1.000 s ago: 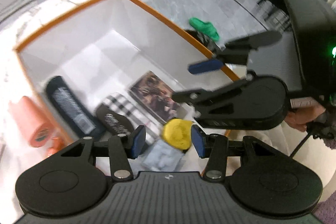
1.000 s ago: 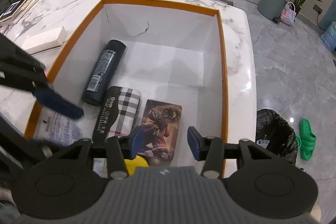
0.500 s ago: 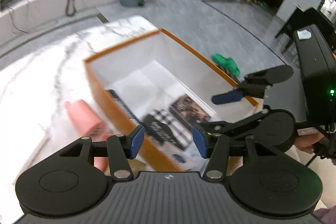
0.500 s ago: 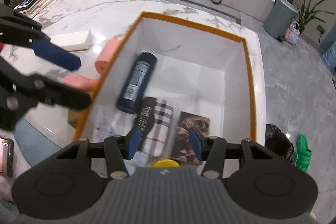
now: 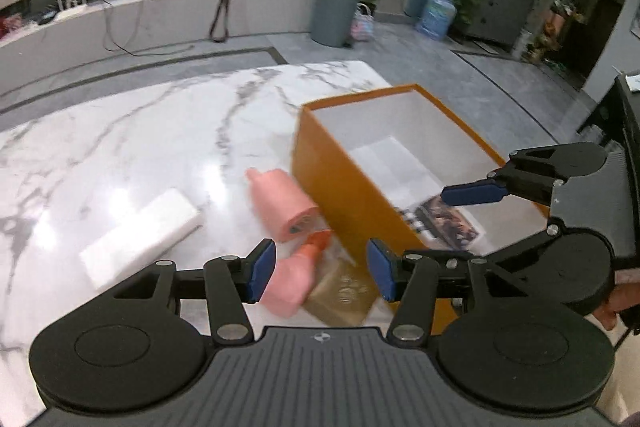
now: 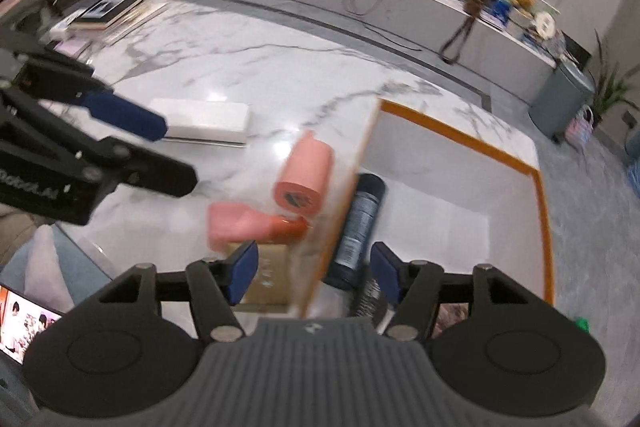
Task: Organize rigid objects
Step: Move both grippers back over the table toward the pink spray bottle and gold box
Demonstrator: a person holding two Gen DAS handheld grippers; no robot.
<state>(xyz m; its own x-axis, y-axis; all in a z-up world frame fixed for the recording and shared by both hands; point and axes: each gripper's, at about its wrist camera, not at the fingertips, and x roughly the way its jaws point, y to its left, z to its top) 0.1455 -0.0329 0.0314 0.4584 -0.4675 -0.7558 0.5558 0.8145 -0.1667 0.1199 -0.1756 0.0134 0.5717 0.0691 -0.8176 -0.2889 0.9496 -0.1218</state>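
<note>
An orange box (image 5: 340, 187) with white inside stands on the marble table. It holds a black can (image 6: 360, 219) and a picture card (image 5: 448, 219). Left of the box lie a pink roll (image 5: 282, 205), a pink bottle (image 5: 292, 279) with an orange cap, a tan box (image 5: 344, 293) and a white box (image 5: 140, 239). My left gripper (image 5: 320, 273) hangs open above the pink bottle, holding nothing. My right gripper (image 6: 314, 273) hovers over the orange box's left wall (image 6: 340, 211); its jaws are opening with nothing gripped.
Books (image 6: 108, 11) lie at the table's far left corner. A phone (image 6: 24, 323) shows at the lower left. A grey bin (image 5: 334, 11) and a long low counter (image 5: 120, 19) stand beyond the table. Open marble stretches left of the white box.
Both grippers have drawn up and left from over the box's inside to its left wall and the items beside it. The right jaws have widened. The yellow object is out of sight.
</note>
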